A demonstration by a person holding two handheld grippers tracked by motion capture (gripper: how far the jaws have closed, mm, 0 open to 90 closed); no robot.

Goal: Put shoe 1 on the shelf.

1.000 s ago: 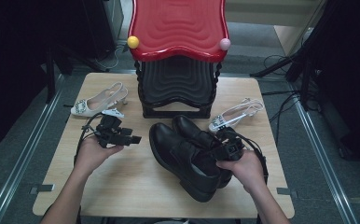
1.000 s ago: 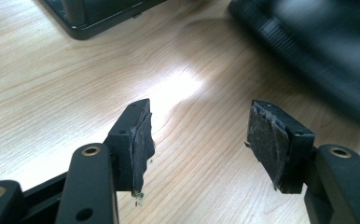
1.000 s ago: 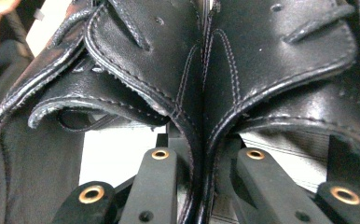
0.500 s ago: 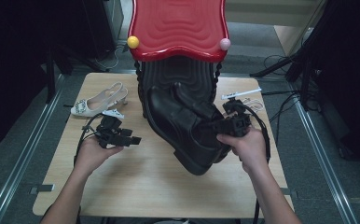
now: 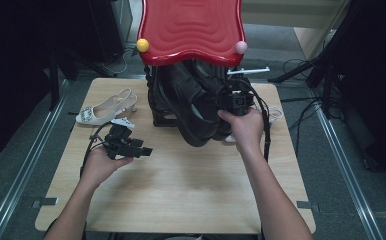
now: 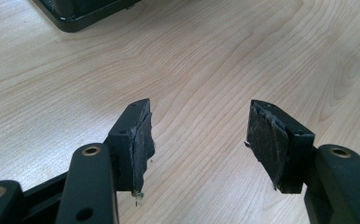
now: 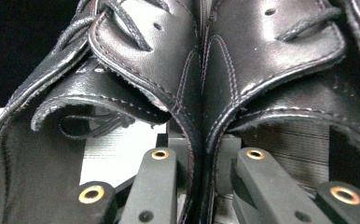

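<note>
A pair of black leather lace-up shoes (image 5: 196, 107) hangs lifted off the table, toes pointing down, in front of the black rack (image 5: 156, 107) under its red top (image 5: 191, 30). My right gripper (image 5: 232, 102) is shut on the shoes, one jaw inside each shoe. In the right gripper view the two inner collar walls (image 7: 201, 107) are pinched together between the jaws of the right gripper (image 7: 201, 158). My left gripper (image 5: 142, 150) rests low over the wooden table (image 5: 181, 190) at the left. Its jaws stand open with nothing between them, as seen on the left gripper (image 6: 199, 135).
A silver slingback heel (image 5: 103, 107) lies at the table's back left. A yellow ball (image 5: 142, 45) and a pink ball (image 5: 241, 47) sit on the red top's corners. A white bar (image 5: 248, 71) sticks out to the rack's right. Metal rails run along both table sides.
My right gripper has lifted the pair of black shoes off the table and carried it up and back toward the rack. The left hand has stayed put.
</note>
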